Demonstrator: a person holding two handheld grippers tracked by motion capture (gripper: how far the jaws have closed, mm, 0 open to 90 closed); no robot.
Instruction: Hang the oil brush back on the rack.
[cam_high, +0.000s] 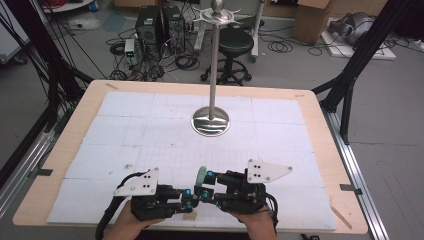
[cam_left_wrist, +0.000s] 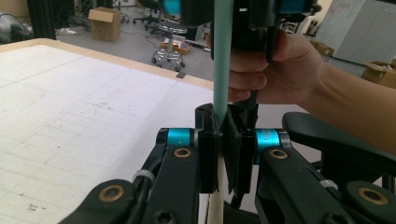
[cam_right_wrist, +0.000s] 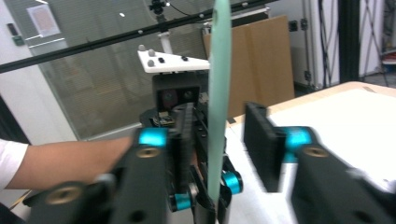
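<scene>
While the counter (cam_high: 320, 130) with its white gridded sheet lies bare apart from the steel stand (cam_high: 212, 75), which rises upright from a round base on the far middle of the sheet, the work in hand sits at the near edge, well apart from that stand. Judging by this, the job is a hand-over of the spatula (cam_high: 201, 176), and it looks about half done.

On the near side of the stand, the left hand-held gripper (cam_high: 192, 196) and the right hand-held gripper (cam_high: 206, 192) meet nose to nose, just beside each other. The left hand-held gripper (cam_left_wrist: 223, 140) is closed tight on the spatula, its jaws pinching the stem where the mint-green part meets the pale handle. In its own view the right hand-held gripper (cam_right_wrist: 224, 135) stands wide apart, with the green blade (cam_right_wrist: 218, 93) rising upright between its jaws, near the left one; I cannot tell if that jaw touches it.

So the spatula is lifted off the counter and secure in one grip. What seems left is for the right jaws to close, the left to let go, and perhaps a carry toward the stand.
</scene>
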